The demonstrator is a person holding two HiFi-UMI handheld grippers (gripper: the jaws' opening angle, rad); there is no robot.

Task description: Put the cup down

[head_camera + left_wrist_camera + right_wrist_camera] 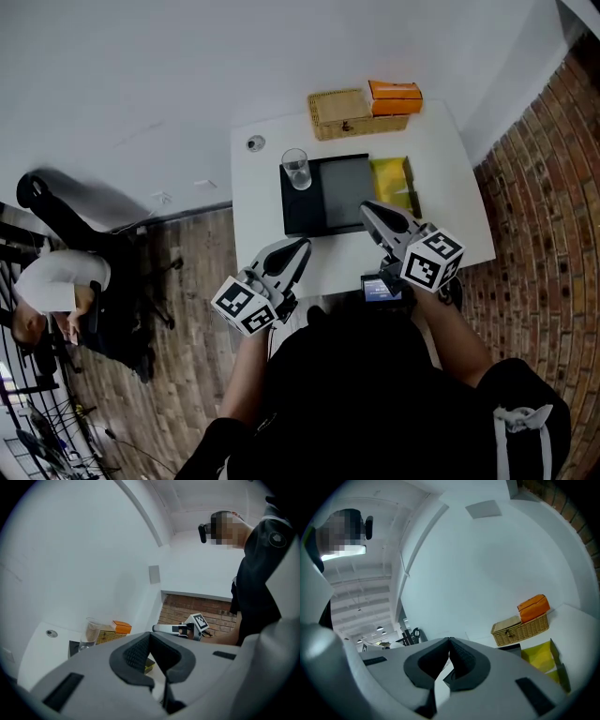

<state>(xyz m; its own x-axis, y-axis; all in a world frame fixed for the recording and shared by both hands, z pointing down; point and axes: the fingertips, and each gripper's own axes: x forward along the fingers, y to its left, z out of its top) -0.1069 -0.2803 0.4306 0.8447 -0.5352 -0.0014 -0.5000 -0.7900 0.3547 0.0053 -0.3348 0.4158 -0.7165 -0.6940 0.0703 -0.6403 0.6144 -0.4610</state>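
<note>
A white bench (459, 206) carries a black tray (342, 202). The left claw (302, 247) and the right claw (367, 208) are each pressed together on nothing. Both are apart from the cup (296, 170), which stands upright on the tray's far-left corner. The task looks finished.

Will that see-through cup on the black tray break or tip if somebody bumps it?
The cup looks like clear glass, so it would probably crack if dropped. It is taller than wide, so a bump near the rim might tip it. Its smooth sides could be slippery to grip.
</note>
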